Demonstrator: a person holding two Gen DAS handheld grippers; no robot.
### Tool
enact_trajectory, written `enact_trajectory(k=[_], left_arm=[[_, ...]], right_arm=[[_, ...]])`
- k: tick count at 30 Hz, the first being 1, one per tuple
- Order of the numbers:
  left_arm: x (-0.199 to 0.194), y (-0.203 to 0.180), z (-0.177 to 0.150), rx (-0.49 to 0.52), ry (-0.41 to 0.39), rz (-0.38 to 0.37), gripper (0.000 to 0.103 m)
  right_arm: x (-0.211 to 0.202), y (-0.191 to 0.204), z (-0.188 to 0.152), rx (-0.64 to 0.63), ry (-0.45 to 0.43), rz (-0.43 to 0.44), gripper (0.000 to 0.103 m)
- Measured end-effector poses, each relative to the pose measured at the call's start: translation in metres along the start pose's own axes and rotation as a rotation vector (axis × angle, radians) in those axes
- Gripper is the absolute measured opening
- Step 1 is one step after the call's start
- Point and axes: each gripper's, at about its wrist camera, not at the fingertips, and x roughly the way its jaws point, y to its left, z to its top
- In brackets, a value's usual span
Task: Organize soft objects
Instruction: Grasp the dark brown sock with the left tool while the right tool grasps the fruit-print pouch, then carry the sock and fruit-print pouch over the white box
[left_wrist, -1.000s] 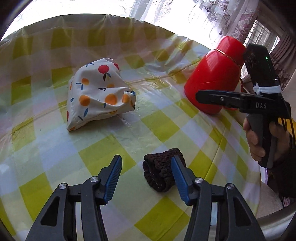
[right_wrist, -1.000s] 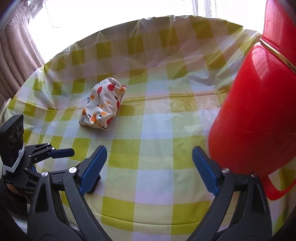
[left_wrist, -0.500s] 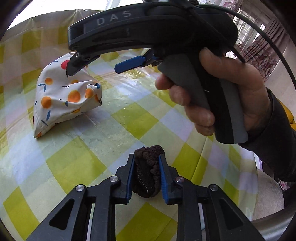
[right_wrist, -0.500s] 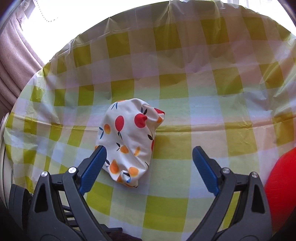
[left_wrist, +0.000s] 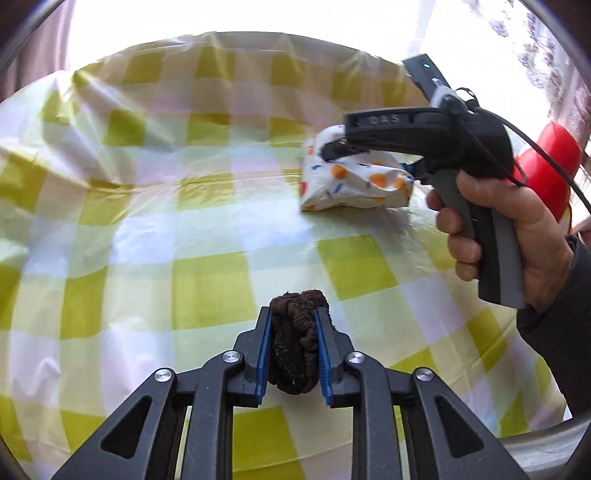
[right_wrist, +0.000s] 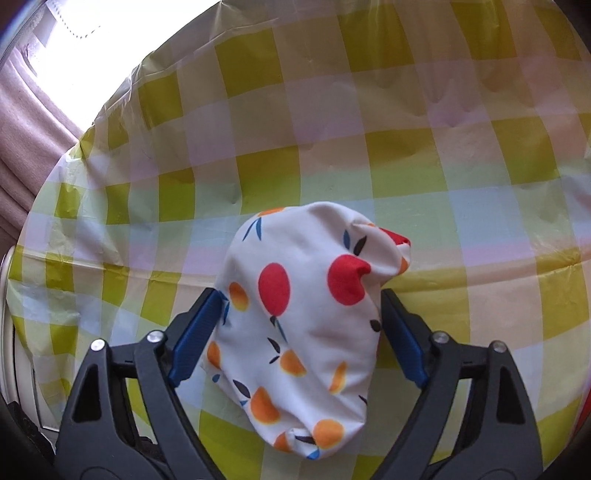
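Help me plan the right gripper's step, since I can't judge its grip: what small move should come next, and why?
Probably close the right gripper on the fruit-print fabric pouch. Its blue pads already flank the pouch on both sides, but it looks unsqueezed and lies on the checked tablecloth. The left gripper is already clamped on the dark brown knit bundle.

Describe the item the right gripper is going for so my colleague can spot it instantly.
On the yellow-and-white checked tablecloth, look between the open fingers of the right gripper: a puffy white fabric pouch lies there. Its red and orange fruit print sets it apart from the plain dark brown knitted bundle clamped in the left gripper.
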Motion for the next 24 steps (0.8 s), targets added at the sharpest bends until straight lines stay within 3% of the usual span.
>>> enact_trajectory(k=[4, 13, 17, 22, 24], left_arm=[[-0.012, 0.015, -0.015, -0.067, -0.009, 0.079, 0.023], [-0.02, 0.02, -0.023, -0.086, -0.002, 0.075, 0.031], [-0.018, 0.02, -0.024, -0.103, 0.006, 0.059, 0.057], [-0.015, 0.014, -0.027, -0.101, -0.002, 0.026, 0.054], [-0.014, 0.008, -0.027, -0.08, -0.001, -0.001, 0.031]], right_arm=[[-0.013, 0.007, -0.015, -0.055, -0.056, -0.051, 0.064], [-0.07, -0.012, -0.078, -0.05, -0.148, -0.198, 0.059], [-0.101, -0.025, -0.107, -0.041, -0.169, -0.235, 0.059], [-0.128, -0.033, -0.144, -0.032, -0.181, -0.254, 0.059], [-0.134, -0.035, -0.156, -0.027, -0.177, -0.25, 0.059]])
